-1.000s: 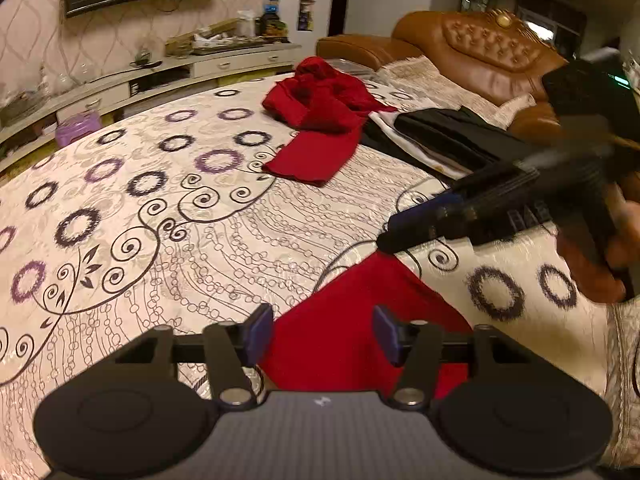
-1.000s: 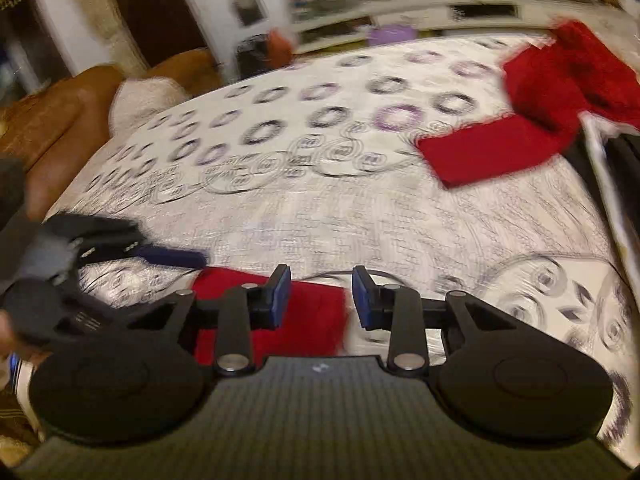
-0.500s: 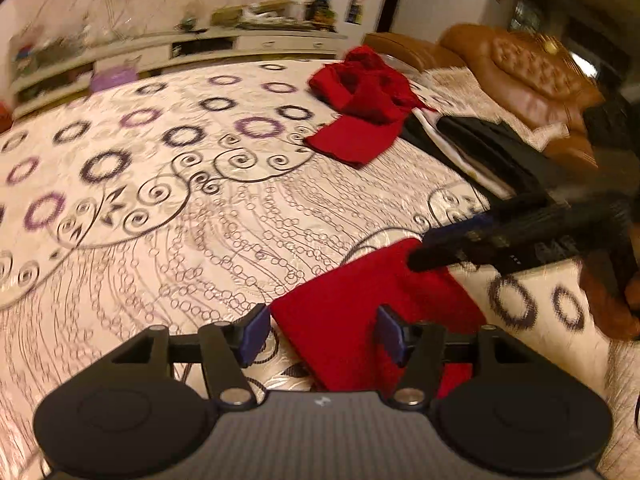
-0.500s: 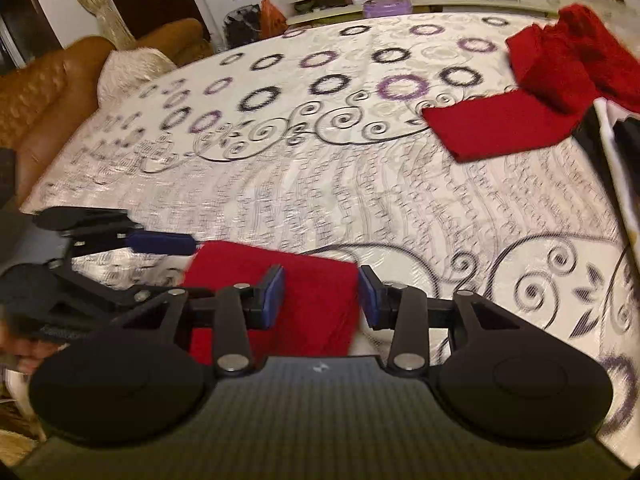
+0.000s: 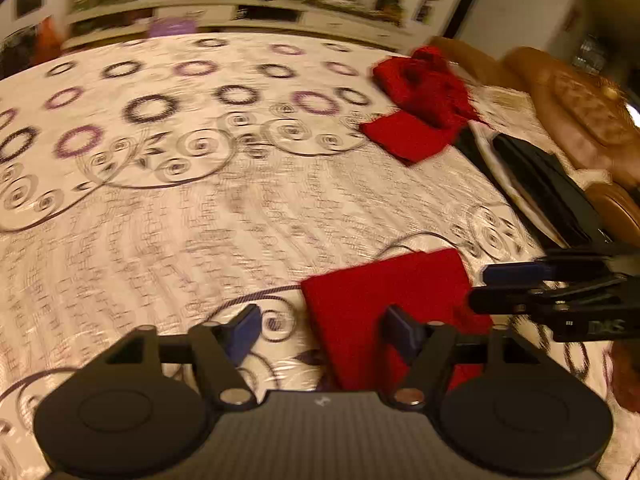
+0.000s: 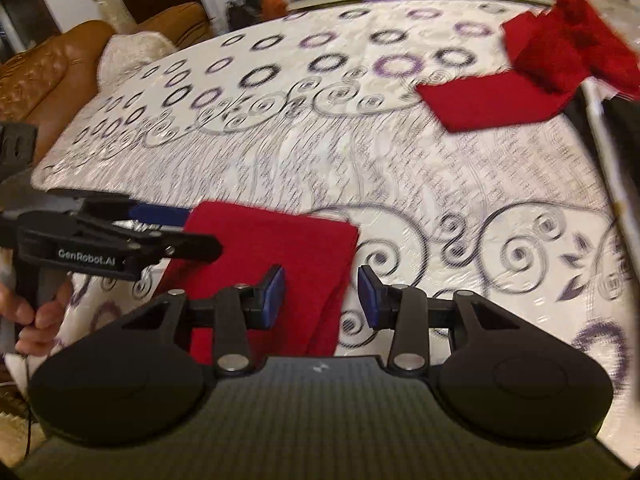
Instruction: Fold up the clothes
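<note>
A patterned bedspread [image 5: 240, 208], cream with purple and black rings and dark swirls, covered the whole bed and carried everything. Brown leather seating [image 5: 580, 112] stood past its far right corner in the left wrist view, and more of it [image 6: 48, 76] beside the far left edge in the right wrist view. A dark garment over something white [image 5: 544, 184] lay along the right edge of the bed.

Toward the far right corner sat a heap of red clothes [image 5: 424, 96], one flat part spread toward the middle of the bed [image 6: 492, 104]. Well apart from it, near the near edge, lay the folded red cloth [image 5: 384, 300], a flat rectangle [image 6: 272, 256] resting on the bedspread.

The left gripper [image 5: 320, 330] hovered over the near left corner of that cloth, its jaws opening and spread wide; one blue pad stood over bare bedspread, the other over the red fabric, and neither pinched it. Seen from the right wrist, its fingers [image 6: 160, 216] reached the cloth's left edge, and a hand [image 6: 36, 316] gripped its handle.

The right gripper [image 6: 322, 296] was over the cloth's near right edge, jaws opening and moderately apart, the fabric edge lying below the gap with no pad pressing on it. From the left wrist its fingers [image 5: 516, 276] sat just beside the cloth's right edge.
</note>
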Tool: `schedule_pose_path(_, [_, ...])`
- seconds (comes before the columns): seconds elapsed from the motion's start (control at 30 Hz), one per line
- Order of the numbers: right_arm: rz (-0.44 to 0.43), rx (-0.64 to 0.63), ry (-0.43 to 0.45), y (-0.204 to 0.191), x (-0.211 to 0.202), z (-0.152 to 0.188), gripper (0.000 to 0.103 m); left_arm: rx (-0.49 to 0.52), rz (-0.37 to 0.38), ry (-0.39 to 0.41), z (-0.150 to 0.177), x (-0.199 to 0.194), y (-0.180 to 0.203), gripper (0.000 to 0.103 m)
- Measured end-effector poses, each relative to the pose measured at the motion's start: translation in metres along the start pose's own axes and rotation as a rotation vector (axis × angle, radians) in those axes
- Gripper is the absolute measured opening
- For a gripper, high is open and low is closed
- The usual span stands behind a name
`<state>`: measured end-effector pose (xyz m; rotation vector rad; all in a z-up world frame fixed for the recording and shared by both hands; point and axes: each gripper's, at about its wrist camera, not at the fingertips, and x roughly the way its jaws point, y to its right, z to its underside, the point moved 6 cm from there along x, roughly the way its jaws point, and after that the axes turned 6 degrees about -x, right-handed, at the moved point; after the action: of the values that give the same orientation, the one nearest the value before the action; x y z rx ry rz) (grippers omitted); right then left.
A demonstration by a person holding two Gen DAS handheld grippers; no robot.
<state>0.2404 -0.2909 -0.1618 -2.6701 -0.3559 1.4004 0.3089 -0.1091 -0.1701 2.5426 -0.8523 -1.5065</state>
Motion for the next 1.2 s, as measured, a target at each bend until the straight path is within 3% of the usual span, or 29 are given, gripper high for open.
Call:
schedule_pose_path(0.13, [0.090,0.048,-0.069,-0.008,-0.002,-0.013,0.062,-0.108,-0.056,-0.015,-0.010,-0.008,-0.006,0.087])
schedule_pose_path(0.2, [0.135,0.073,-0.111,-0.013,-0.002,-0.019,0.063,-0.142,-0.114,-0.031,-0.014,-0.009,-0.007,0.094])
schedule_pose_path(0.37, [0.242,0.134,-0.221,-0.018,0.012,-0.020,0.064,-0.198,-0.238,-0.075,-0.020,-0.008,-0.011,0.099])
schedule_pose_path(0.87, [0.306,0.210,-0.286,-0.043,0.014,-0.018,0.064,-0.241,-0.331,-0.141,-0.009,-0.012,-0.011,0.103])
schedule_pose_path(1.2, [0.325,0.196,-0.271,-0.049,0.001,-0.017,0.064,-0.256,-0.313,-0.139,-0.005,-0.019,-0.004,0.103])
